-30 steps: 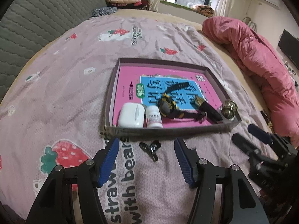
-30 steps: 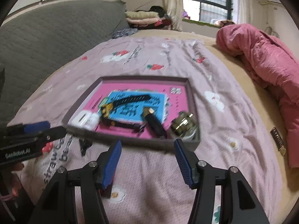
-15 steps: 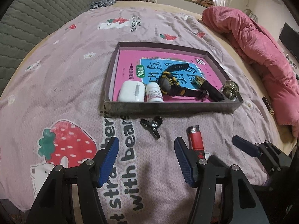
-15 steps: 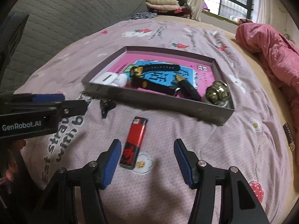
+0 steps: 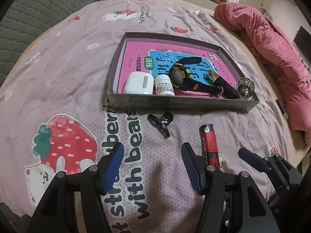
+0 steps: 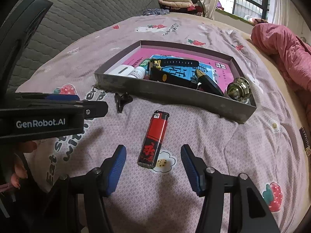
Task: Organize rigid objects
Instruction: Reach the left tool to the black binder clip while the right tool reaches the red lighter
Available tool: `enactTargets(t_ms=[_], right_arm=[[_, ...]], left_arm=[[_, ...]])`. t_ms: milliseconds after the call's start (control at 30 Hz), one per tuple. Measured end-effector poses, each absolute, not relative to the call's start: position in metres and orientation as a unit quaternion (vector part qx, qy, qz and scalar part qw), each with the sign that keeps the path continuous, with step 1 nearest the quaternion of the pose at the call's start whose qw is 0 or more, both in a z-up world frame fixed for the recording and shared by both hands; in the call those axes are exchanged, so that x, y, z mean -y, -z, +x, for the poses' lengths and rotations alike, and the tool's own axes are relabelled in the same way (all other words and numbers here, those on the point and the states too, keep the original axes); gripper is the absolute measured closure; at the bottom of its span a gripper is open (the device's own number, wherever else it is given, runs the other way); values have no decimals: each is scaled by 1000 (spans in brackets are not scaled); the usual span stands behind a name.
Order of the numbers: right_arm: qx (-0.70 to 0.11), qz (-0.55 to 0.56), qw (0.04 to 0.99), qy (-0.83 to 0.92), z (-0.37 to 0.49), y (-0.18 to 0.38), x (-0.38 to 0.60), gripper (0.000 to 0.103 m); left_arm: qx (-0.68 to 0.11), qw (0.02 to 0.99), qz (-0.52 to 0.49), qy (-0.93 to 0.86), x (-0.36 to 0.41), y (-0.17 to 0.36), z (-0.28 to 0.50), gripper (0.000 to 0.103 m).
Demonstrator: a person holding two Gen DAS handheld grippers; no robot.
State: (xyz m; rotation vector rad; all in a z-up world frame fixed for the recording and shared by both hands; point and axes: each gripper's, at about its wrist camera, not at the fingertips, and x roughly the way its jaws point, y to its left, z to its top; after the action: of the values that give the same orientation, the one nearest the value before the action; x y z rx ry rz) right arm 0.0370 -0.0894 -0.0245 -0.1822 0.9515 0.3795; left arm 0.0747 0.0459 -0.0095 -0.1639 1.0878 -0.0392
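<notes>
Right gripper (image 6: 153, 163), jaws spread and empty, hovers at bottom centre over a red lighter (image 6: 154, 138) lying on the bedspread; left gripper (image 5: 151, 163), likewise spread, faces a black hair clip (image 5: 160, 121) below the tray (image 5: 175, 103)

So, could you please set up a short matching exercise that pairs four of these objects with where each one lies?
Objects:
1. red lighter
2. black hair clip
3. white earbud case
4. brass knob

Places:
A. box, left near corner
B. box, right near corner
C. bedspread, in line with the open right claw
D. bedspread, just outside the box's near wall

Pairs: 1-C, 2-D, 3-A, 4-B
</notes>
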Motion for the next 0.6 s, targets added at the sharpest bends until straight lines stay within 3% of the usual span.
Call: enactTargets(t_ms=[600], right_arm=[[-460,-84,867,-172,54,43,78,45]], left_arm=[[-528,843,-99,17,-40,28,101,40]])
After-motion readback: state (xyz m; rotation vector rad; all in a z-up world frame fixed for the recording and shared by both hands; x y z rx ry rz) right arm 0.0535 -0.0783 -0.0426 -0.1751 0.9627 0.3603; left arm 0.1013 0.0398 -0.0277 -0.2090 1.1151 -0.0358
